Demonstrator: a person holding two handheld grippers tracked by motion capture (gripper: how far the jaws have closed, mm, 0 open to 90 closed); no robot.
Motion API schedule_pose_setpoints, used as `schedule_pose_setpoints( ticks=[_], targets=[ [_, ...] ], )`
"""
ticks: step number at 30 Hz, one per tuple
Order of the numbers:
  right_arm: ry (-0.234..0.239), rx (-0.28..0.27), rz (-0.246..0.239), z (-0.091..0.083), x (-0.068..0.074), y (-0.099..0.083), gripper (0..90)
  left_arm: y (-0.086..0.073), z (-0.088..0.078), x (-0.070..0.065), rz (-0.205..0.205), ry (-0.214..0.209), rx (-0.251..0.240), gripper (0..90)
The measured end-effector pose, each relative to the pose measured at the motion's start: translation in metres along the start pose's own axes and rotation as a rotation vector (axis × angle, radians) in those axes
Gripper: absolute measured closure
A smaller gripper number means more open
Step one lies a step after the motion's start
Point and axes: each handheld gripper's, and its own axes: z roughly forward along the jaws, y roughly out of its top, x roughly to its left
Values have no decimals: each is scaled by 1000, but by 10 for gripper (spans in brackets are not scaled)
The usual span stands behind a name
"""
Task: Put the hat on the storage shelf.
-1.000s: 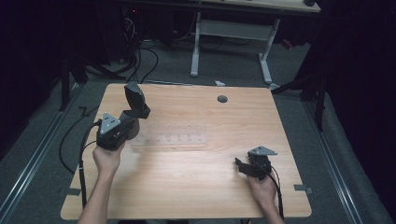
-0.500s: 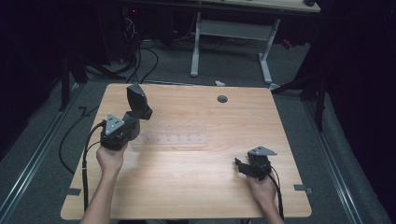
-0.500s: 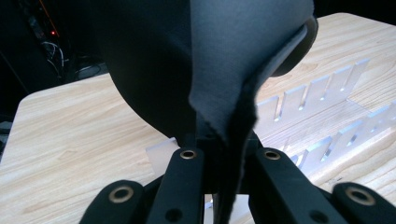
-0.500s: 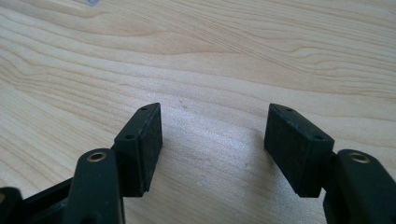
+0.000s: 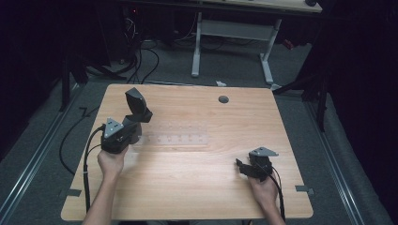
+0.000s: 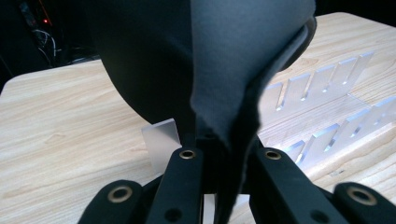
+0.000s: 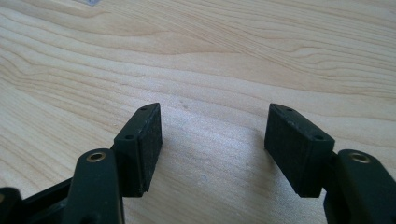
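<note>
Upright, dark pouch (image 5: 137,105) (tilted rightward) in left hand-held gripper (image 5: 133,123).

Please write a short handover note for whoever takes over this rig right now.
Left gripper: shut on the dark folded piece, held up above the left end of the clear slotted rack.
Right gripper: open, holding nothing, low over bare wood near the table's right front.
Done: the piece is picked up and brought to the rack.
Left: probably lower it into a slot and release; no slot holds anything that I can see yet.
</note>
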Motion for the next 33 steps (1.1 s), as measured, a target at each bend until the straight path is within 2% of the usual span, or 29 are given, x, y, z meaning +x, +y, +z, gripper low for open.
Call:
schedule_pose_setpoints(
  ticks=[3,14,19,23,24,26,33],
  targets=[
    [0,0,0,0,0,0,371,-2,-1,-1,18,1,14,844],
    [0,0,0,0,0,0,370,-5,-6,5,11,20,56,801],
    [0,0,0,0,0,0,370,-2,-9,6,-1,33,66,700],
    [1,0,0,0,0,0,370,0,-11,6,-14,42,76,564],
    [0,0,0,0,0,0,370,1,-12,7,-27,42,71,534],
    [0,0,1,0,0,0,370,3,-15,7,-62,37,78,503],
    [1,0,1,0,0,0,370,5,-26,10,-83,46,87,436]
  ],
)
